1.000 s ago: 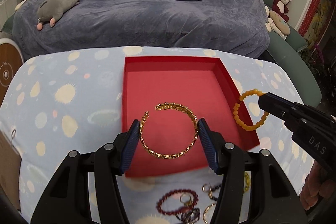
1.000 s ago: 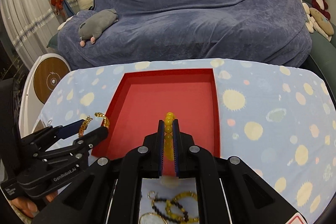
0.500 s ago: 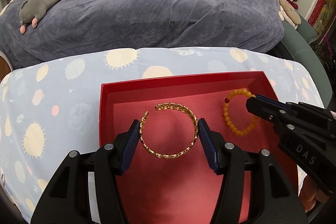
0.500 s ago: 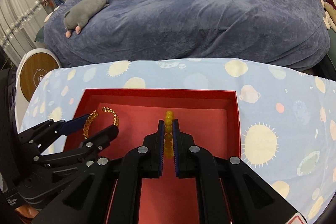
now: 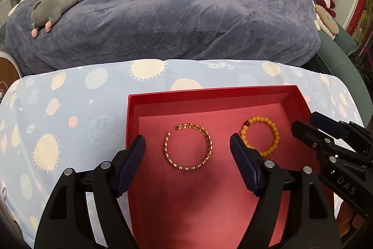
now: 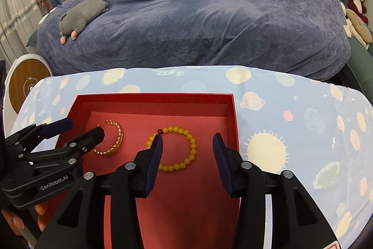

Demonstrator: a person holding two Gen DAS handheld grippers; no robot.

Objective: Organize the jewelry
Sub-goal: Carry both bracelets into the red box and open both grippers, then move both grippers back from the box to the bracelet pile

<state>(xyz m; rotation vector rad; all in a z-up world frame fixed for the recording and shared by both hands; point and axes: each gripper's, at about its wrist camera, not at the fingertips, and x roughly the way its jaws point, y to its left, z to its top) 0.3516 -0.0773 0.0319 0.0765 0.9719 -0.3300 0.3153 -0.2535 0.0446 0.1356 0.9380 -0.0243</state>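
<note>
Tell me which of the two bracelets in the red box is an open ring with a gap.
The gold chain bracelet, lying left in the red box. The yellow bead bracelet beside it is a closed loop.

My left gripper (image 5: 187,151) and right gripper (image 6: 187,152) are black plastic with navy pads (image 5: 242,162), silver screws (image 6: 130,165) (white "GenRobot.AI" lettering).

In the box (image 5: 209,95), the cuff bangle (image 5: 188,147) lies between the left gripper's (image 5: 187,151) spread jaws; the beaded bracelet (image 5: 261,135) lies just right of them.
</note>
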